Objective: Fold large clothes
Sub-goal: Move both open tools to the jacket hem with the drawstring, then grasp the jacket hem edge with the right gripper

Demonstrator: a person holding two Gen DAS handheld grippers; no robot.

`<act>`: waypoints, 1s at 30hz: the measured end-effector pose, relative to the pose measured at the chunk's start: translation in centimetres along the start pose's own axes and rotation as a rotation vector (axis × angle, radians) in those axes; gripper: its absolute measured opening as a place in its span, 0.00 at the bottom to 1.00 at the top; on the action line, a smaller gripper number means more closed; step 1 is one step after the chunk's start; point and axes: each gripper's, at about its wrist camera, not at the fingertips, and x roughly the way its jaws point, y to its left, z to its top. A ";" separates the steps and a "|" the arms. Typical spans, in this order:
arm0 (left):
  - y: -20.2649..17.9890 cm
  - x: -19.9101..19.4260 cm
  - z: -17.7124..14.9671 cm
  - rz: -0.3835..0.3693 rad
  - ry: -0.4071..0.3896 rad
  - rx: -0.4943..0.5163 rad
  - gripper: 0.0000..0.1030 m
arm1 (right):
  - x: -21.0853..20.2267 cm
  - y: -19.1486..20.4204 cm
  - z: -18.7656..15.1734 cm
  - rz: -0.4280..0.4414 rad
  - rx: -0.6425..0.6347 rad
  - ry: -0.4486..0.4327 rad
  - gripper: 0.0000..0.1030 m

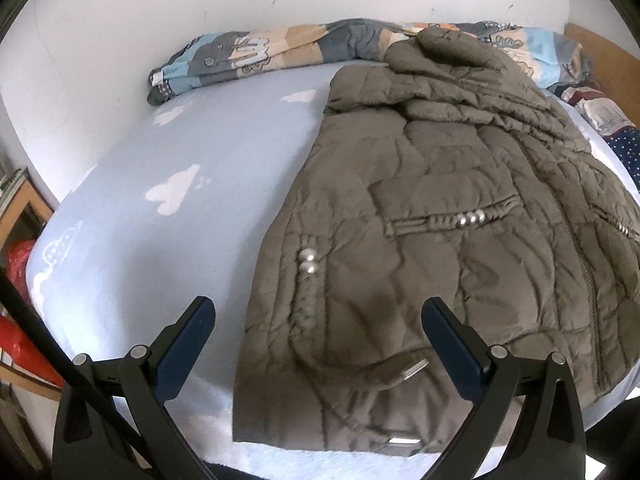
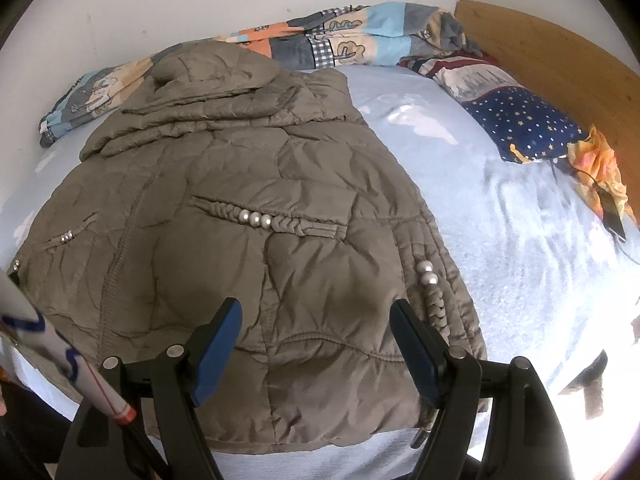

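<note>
A large olive-brown quilted jacket [image 1: 440, 208] lies spread flat on the light blue bed sheet [image 1: 160, 168], hood toward the wall, hem toward me. It has braided pocket trims with silver beads. My left gripper [image 1: 318, 312] is open and empty, hovering above the jacket's lower left hem. In the right wrist view the same jacket [image 2: 240, 208] fills the middle. My right gripper [image 2: 316, 314] is open and empty above the jacket's lower right hem, near its beaded side trim.
A rolled patchwork quilt [image 1: 280, 52] lies along the white wall behind the jacket. A star-patterned navy pillow [image 2: 520, 120] and an orange cloth [image 2: 600, 176] lie by the wooden headboard [image 2: 560, 52] at right. Red items [image 1: 20, 280] sit beside the bed at left.
</note>
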 end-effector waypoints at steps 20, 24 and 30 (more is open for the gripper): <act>3.2 1.1 -1.6 -0.068 0.104 -0.126 1.00 | 1.0 -4.1 -1.2 -0.056 0.107 0.057 0.79; 3.6 1.1 -1.7 -0.075 0.114 -0.142 1.00 | 1.1 -4.2 -1.4 -0.060 0.112 0.062 0.79; 3.7 1.1 -1.9 -0.088 0.129 -0.149 1.00 | 1.2 -4.1 -1.5 -0.068 0.104 0.066 0.79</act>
